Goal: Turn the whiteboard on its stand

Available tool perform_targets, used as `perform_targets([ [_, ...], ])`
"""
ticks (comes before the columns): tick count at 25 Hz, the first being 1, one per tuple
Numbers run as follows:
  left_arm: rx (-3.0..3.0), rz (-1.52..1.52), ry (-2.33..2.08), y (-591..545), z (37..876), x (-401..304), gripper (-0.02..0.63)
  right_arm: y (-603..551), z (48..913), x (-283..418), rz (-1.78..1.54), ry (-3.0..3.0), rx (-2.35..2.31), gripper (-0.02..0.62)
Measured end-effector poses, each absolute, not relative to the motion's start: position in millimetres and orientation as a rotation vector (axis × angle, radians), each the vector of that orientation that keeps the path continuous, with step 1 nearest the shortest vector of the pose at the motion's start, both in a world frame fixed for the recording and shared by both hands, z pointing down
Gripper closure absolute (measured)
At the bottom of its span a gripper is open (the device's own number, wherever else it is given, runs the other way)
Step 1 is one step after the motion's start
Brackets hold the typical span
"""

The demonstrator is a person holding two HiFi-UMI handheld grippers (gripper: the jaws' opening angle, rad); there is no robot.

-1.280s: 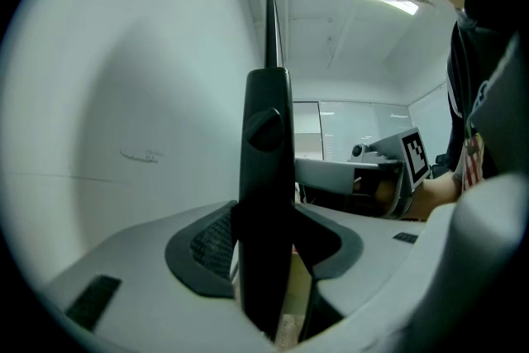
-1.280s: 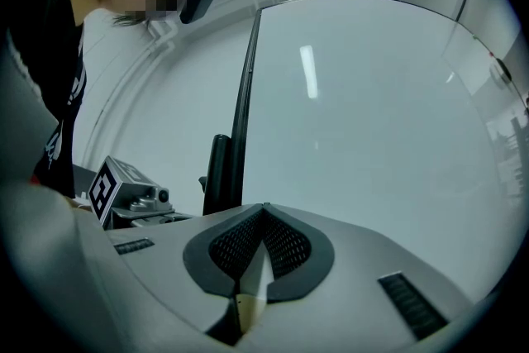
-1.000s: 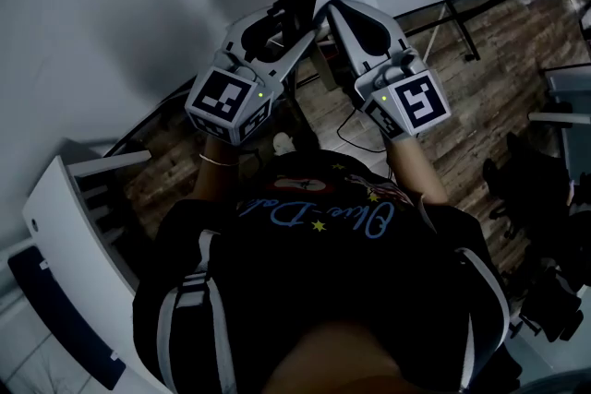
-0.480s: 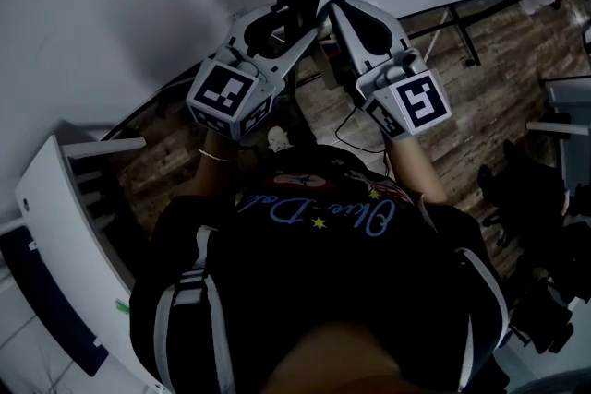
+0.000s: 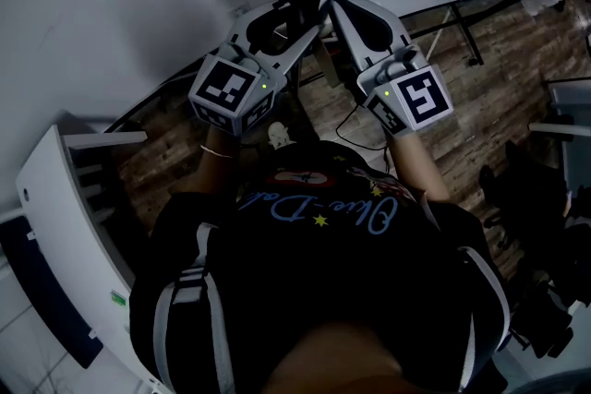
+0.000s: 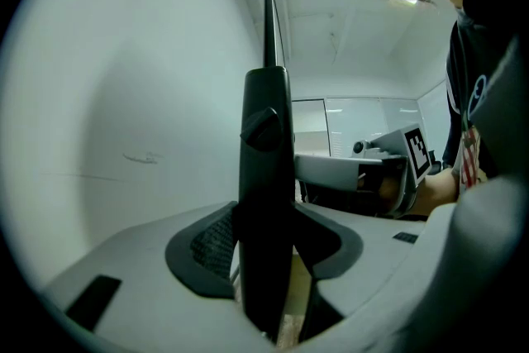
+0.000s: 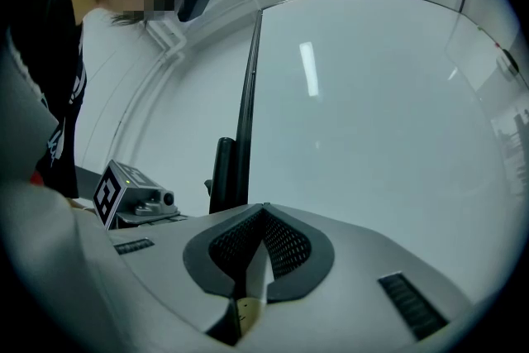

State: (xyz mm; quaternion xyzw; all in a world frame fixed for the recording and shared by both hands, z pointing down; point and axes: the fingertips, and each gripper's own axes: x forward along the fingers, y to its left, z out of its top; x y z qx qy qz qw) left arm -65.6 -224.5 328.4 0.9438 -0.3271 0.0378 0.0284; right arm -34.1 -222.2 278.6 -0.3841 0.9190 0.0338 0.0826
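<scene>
Two hand-held grippers meet at the whiteboard's (image 7: 372,112) black side edge.

The left gripper (image 5: 288,18) has its jaws spread wide around the black post (image 6: 264,178) of the stand, and the pads appear to press on it from both sides. Just to its right, the right gripper (image 7: 263,219) has its jaws pressed together, with nothing clearly between them, its tips close beside the board's dark frame. The whiteboard stands upright at the far side, its white face stretching away to the right above the wooden floor (image 5: 499,97).
</scene>
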Motion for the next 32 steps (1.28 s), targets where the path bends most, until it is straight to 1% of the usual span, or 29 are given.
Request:
perform_targets([
  [32, 2.939, 0.156, -0.986, -217.6, 331.2, -69.5, 0.396, -214.7, 279.6, -42.6, 0.129, 2.783, -1.146, 0.574],
])
